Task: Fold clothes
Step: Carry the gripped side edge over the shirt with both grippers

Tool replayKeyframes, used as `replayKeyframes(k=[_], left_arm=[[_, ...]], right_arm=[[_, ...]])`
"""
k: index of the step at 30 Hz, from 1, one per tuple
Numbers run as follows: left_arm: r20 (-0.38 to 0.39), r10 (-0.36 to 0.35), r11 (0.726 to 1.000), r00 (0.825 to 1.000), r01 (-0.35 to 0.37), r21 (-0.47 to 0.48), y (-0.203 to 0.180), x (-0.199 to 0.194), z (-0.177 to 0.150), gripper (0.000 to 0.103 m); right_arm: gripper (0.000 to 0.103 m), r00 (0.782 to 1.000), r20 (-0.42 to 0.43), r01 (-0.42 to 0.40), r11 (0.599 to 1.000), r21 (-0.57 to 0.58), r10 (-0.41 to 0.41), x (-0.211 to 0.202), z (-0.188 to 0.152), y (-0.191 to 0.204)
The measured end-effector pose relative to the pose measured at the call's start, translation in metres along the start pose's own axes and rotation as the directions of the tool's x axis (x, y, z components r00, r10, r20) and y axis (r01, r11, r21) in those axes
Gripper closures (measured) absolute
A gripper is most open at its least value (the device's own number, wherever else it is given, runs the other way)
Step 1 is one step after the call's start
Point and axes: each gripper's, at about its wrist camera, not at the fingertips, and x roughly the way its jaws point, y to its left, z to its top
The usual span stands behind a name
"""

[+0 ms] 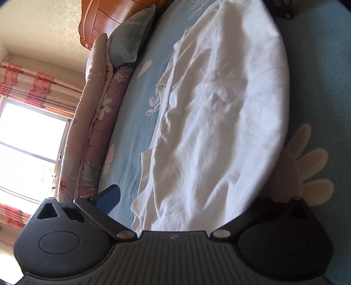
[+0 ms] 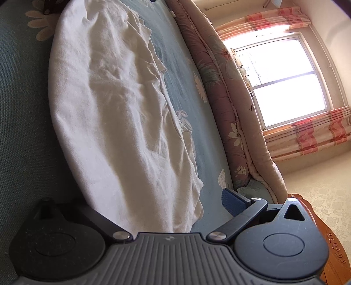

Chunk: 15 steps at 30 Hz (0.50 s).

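Observation:
A white garment [image 1: 215, 114] lies folded lengthwise in a long strip on the blue flowered bed sheet [image 1: 136, 122]. My left gripper [image 1: 201, 197] stands wide open at one end of the strip. Its blue finger pad [image 1: 110, 198] is beside the ribbed hem, and the other finger is in shadow at the folded edge. In the right wrist view the same white garment [image 2: 118, 114] runs away from me. My right gripper [image 2: 140, 201] is wide open at the opposite end, its blue pad [image 2: 233, 202] over the sheet. Cloth sits between both pairs of jaws, ungripped.
A rolled pink floral quilt [image 1: 92, 136] lies along the far side of the bed, with a blue pillow [image 1: 131, 39] and a wooden headboard [image 1: 105, 17] beyond. The window [image 2: 283, 79] and striped curtains [image 2: 307, 138] are behind. The right gripper's dark tip [image 1: 283, 8] shows at the strip's far end.

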Motion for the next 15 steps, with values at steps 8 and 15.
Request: replayKeyframes(k=[8,15], left_arm=[[-0.047,0.049,0.996,0.998,-0.045,0.080,-0.007,0.007,0.004,0.001],[-0.019,-0.006,0.990,1.000,0.009,0.139,-0.037,-0.005,0.004,0.065]], right_arm=[[0.000,0.998,0.015,0.061,0.993,-0.102,-0.060,-0.002,-0.003,0.014],[0.093,0.998,0.005,0.056,0.992,-0.110,-0.056,-0.010,-0.007,0.043]])
